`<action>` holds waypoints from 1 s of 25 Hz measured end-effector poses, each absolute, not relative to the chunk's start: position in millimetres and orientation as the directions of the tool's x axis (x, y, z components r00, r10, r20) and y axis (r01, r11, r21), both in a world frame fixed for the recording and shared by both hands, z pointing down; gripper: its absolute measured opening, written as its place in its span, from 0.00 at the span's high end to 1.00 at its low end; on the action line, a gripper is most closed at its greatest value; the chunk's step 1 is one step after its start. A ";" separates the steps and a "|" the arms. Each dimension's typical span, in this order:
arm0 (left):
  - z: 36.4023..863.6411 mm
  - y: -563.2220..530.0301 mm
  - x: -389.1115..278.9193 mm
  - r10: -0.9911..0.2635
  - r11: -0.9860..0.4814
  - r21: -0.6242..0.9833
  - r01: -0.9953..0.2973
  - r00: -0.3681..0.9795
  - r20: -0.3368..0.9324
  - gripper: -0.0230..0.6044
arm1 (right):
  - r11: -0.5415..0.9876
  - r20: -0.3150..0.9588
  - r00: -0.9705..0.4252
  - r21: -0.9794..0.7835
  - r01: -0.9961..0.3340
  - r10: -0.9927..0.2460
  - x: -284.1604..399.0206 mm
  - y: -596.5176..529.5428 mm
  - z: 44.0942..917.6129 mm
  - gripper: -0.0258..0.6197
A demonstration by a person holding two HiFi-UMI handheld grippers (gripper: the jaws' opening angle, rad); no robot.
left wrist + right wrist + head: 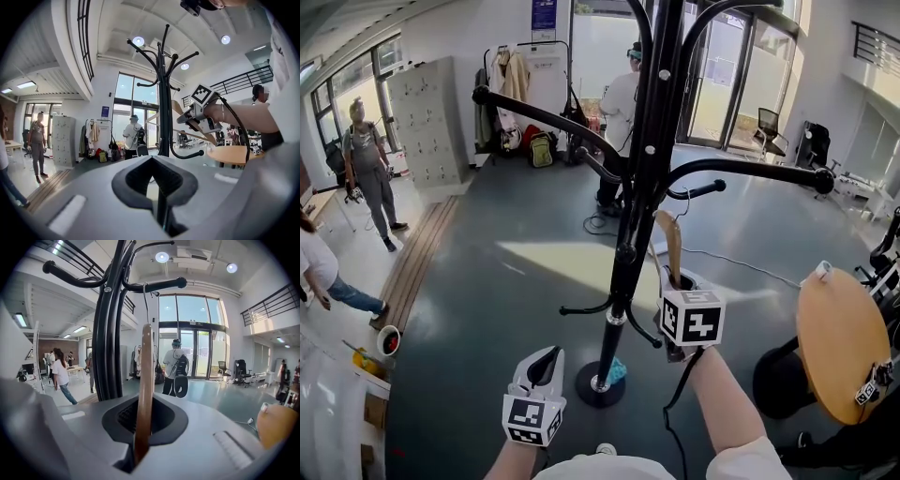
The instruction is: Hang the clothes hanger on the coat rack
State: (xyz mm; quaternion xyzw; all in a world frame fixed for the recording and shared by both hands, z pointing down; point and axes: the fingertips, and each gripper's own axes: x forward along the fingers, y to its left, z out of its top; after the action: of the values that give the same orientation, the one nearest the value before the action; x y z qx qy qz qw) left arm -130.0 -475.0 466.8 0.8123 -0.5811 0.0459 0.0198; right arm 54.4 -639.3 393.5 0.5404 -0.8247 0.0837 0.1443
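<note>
Jaws of my right gripper [145,405] are clamped on the wooden clothes hanger [144,380]. They pinch its flat body edge-on, so in the right gripper view it shows as one narrow strip rising out of the slot. Its long axis runs up and away from the jaws, close to upright with a slight lean, and the thin wire hook [145,301] carries on from its top.

That hook is what the next move turns on. It stands right at the short knob-ended arm [159,285] of the coat rack [108,333], and the wire crosses that arm's line just inboard of the knob. From these views I cannot tell whether the hook has gone over the arm or is only beside it. I judge the hanging as not yet settled, since my grip is full and the hanger's weight looks to be on me, not on the rack. The arm lies above and just ahead of my jaws, with the black pole to the left of the hanger. What is left to do seems to be a small lift and a drop over the arm.

My right gripper is by far the nearer one. My left gripper [546,361] hangs low near the rack's round base [598,384], well below the hanger. Its jaws are drawn in to a thin slit with nothing between them.

Farther out, a round wooden tabletop [839,347] sits to my right, and people stand about the hall beyond.
</note>
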 end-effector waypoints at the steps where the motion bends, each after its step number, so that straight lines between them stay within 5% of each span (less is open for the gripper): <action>1: 467.8 -474.9 -130.6 -0.942 -0.326 -0.020 -0.945 0.322 0.099 0.96 | 0.403 0.326 -0.376 0.019 -0.915 -0.868 52.3 -639.0 394.4 0.92; 8: 467.1 -470.9 -129.1 -0.939 -0.335 -0.020 -0.942 0.331 0.097 0.96 | 0.416 0.279 -0.417 -0.066 -0.907 -0.865 50.3 -628.7 386.7 0.87; 14: 461.5 -467.1 -128.3 -0.930 -0.360 -0.031 -0.932 0.356 0.091 0.96 | 0.441 0.213 -0.461 -0.135 -0.887 -0.862 52.0 -607.9 362.4 0.57; 21: 448.0 -452.2 -118.0 -0.918 -0.395 -0.066 -0.916 0.392 0.062 0.96 | 0.407 0.103 -0.406 -0.009 -0.913 -0.908 71.3 -554.6 321.2 0.53; 25: 437.8 -442.2 -119.4 -0.903 -0.430 -0.055 -0.901 0.428 0.038 0.96 | 0.371 0.041 -0.370 0.010 -0.929 -0.928 70.5 -522.1 311.2 0.61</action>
State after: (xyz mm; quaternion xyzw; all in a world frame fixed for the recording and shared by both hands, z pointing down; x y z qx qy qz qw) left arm -119.4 -442.2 437.8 0.8450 -0.5338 0.0310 -0.0131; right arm 70.5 -522.1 311.2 0.5609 -0.8276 0.0073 0.0198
